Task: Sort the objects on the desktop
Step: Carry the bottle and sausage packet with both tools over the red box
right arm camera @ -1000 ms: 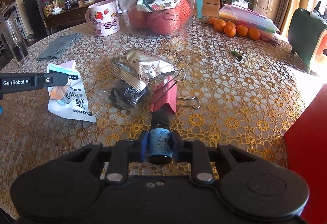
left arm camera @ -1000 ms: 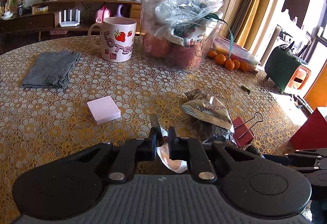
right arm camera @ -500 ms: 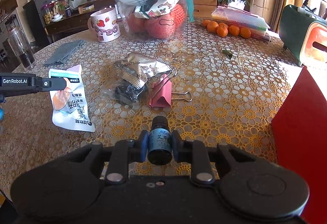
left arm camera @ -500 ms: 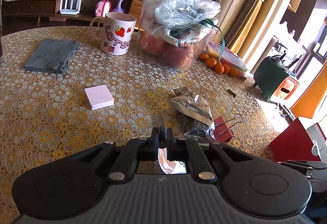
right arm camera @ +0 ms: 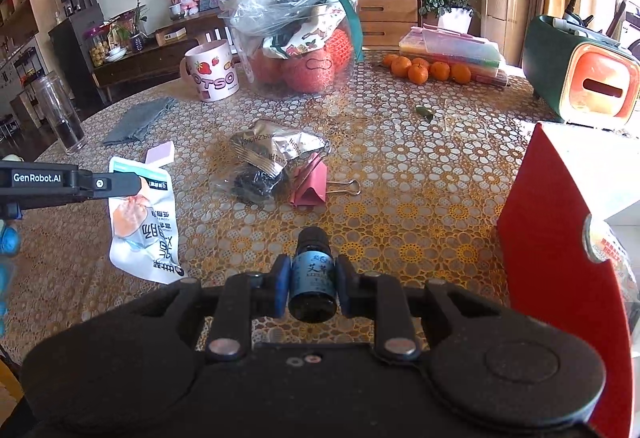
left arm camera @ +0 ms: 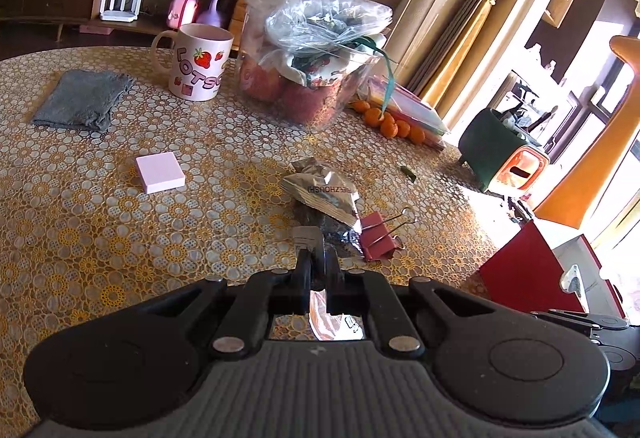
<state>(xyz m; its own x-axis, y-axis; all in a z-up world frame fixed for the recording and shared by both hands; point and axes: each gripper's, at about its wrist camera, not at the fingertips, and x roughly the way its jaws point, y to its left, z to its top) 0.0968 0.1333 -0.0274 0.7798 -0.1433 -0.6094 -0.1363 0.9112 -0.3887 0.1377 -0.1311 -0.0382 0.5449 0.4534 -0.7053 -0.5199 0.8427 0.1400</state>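
We hold the right tool (right arm camera: 311,288) tilted down over the tabletop (right arm camera: 420,174), its jaws clamped on a small dark bottle (right arm camera: 312,280) with a blue label, cap pointing forward. Our left tool (left arm camera: 316,266), also angled down, pinches a white snack pouch (right arm camera: 142,222) by its top edge, the pouch hanging beside the pink binder clip (right arm camera: 310,184).

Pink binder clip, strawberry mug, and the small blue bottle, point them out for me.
pink binder clip (right arm camera: 308,187), right wrist view, its pink body.
strawberry mug (left arm camera: 200,64), left wrist view, its printed side.
small blue bottle (right arm camera: 313,272), right wrist view, its label.
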